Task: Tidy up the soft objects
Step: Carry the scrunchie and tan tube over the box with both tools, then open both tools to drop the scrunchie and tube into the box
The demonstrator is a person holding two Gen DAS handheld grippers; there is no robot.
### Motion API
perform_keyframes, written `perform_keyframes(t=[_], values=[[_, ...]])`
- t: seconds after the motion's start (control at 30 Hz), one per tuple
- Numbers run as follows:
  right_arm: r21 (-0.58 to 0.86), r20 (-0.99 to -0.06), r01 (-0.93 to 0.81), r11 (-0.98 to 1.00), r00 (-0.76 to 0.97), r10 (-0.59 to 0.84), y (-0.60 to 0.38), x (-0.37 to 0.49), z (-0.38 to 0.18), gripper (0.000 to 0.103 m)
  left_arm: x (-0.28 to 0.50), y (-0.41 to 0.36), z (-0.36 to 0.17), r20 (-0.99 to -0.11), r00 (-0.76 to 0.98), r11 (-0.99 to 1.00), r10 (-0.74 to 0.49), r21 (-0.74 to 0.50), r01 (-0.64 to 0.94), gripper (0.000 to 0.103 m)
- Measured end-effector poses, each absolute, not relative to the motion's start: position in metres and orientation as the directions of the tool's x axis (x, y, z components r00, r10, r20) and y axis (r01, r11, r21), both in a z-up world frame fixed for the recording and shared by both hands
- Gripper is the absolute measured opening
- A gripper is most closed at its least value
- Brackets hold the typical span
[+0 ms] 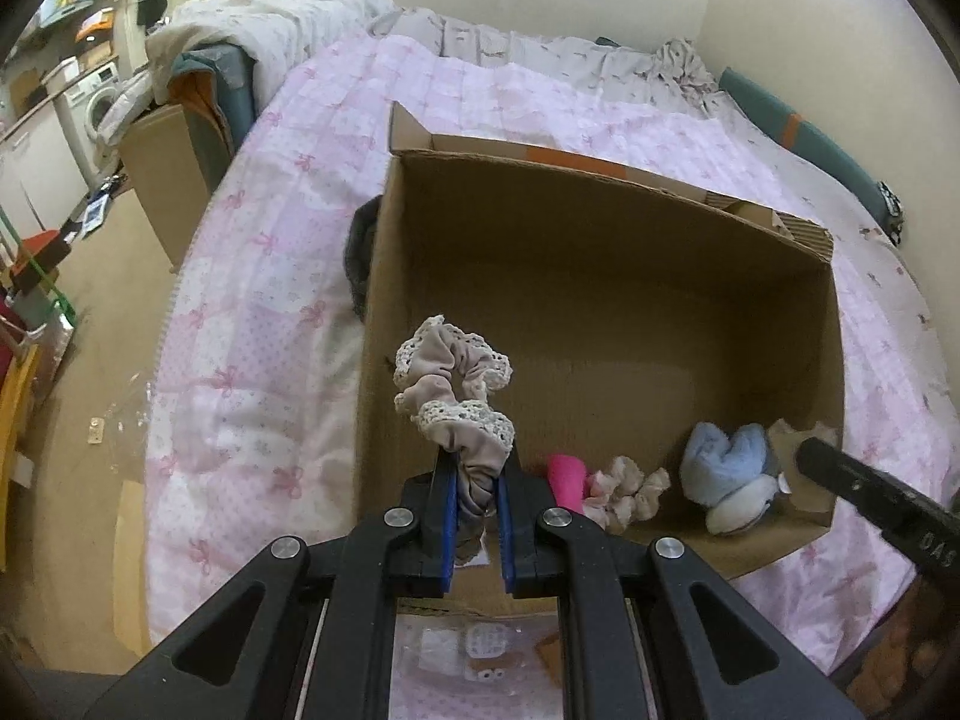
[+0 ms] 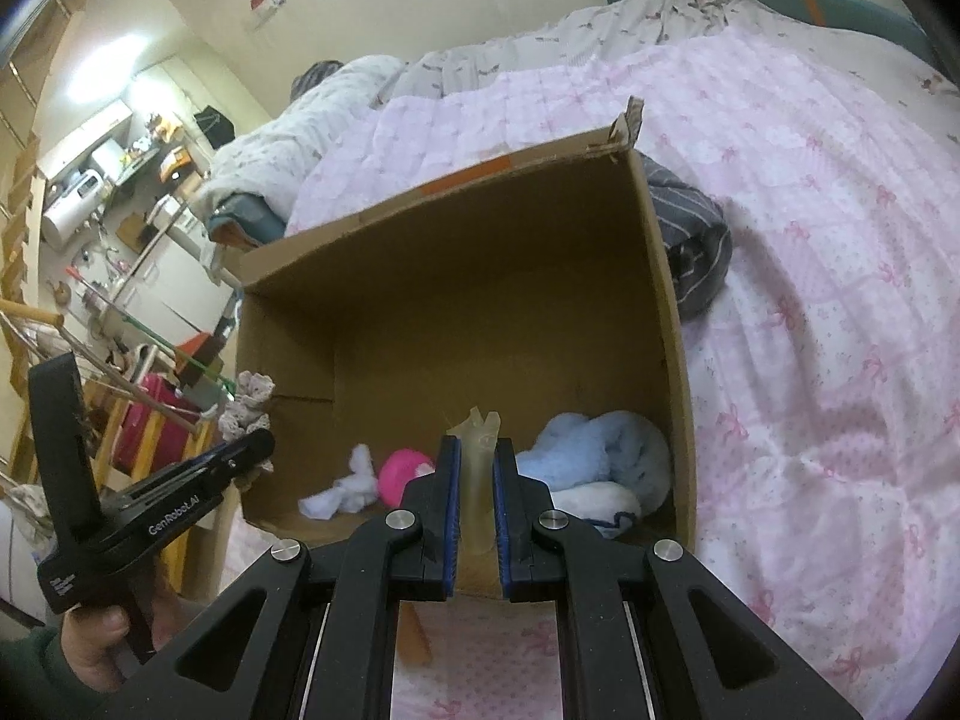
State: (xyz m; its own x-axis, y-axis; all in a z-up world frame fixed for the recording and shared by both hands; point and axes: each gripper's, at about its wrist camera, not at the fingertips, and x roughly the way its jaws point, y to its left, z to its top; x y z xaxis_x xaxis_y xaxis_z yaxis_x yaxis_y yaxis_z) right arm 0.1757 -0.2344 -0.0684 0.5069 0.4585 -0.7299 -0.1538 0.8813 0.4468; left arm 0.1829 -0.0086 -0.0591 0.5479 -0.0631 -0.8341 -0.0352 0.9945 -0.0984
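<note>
Clamping lace scrunchie (image 1: 454,396), left tongs (image 1: 477,468) over box (image 1: 600,276); right tongs (image 2: 478,456) pinch translucent piece (image 2: 478,480).

Lace-trimmed beige scrunchie (image 1: 454,399) pinched in the left gripper (image 1: 477,483), sticking up ahead; in the box (image 1: 600,276) beyond: pink toy (image 1: 567,477), scrunchie (image 1: 627,489), blue plush (image 1: 729,471).

We read "GenRobot.AI" in white on the left gripper (image 2: 198,468), just left of the cardboard box (image 2: 672,300); its other markings stay illegible.
</note>
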Motion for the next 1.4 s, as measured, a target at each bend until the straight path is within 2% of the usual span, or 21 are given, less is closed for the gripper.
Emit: perform_keyframes(t=[0.4, 0.6, 0.83, 0.9, 0.97, 1.0, 1.27, 1.4], values=[[0.415, -0.754, -0.188, 0.890, 0.477, 0.452, -0.220, 0.175, -0.074, 0.012, 0.180, -0.017, -0.058, -0.830, 0.555, 0.997, -0.050, -0.071, -0.016, 0.010], [0.415, -0.758, -0.187, 0.891, 0.471, 0.452, -0.220, 0.174, -0.074, 0.012, 0.179, -0.021, -0.059, -0.836, 0.547, 0.999, -0.046, -0.054, 0.001, 0.014], [0.416, -0.762, -0.189, 0.890, 0.462, 0.454, -0.220, 0.175, -0.076, 0.012, 0.178, -0.027, -0.063, -0.845, 0.533, 0.999, -0.041, -0.034, 0.023, 0.031], [0.412, -0.763, -0.192, 0.891, 0.462, 0.452, -0.219, 0.175, -0.076, 0.012, 0.178, -0.028, -0.063, -0.845, 0.533, 0.999, -0.046, -0.039, 0.025, 0.041], [0.412, -0.763, -0.191, 0.891, 0.463, 0.452, -0.219, 0.174, -0.076, 0.012, 0.177, -0.030, -0.061, -0.839, 0.542, 0.999, -0.043, -0.035, 0.025, 0.062], [0.412, -0.763, -0.191, 0.891, 0.463, 0.452, -0.219, 0.174, -0.076, 0.012, 0.176, -0.031, -0.059, -0.831, 0.554, 0.999, -0.041, -0.031, 0.027, 0.064], [0.417, -0.756, -0.192, 0.888, 0.469, 0.457, -0.218, 0.174, -0.075, 0.013, 0.174, -0.039, -0.058, -0.831, 0.556, 0.999, -0.026, 0.003, 0.052, 0.066], [0.434, -0.718, -0.214, 0.875, 0.504, 0.480, -0.220, 0.170, -0.066, 0.019, 0.174, -0.038, -0.058, -0.830, 0.557, 0.999, -0.027, 0.003, 0.052, 0.066]])
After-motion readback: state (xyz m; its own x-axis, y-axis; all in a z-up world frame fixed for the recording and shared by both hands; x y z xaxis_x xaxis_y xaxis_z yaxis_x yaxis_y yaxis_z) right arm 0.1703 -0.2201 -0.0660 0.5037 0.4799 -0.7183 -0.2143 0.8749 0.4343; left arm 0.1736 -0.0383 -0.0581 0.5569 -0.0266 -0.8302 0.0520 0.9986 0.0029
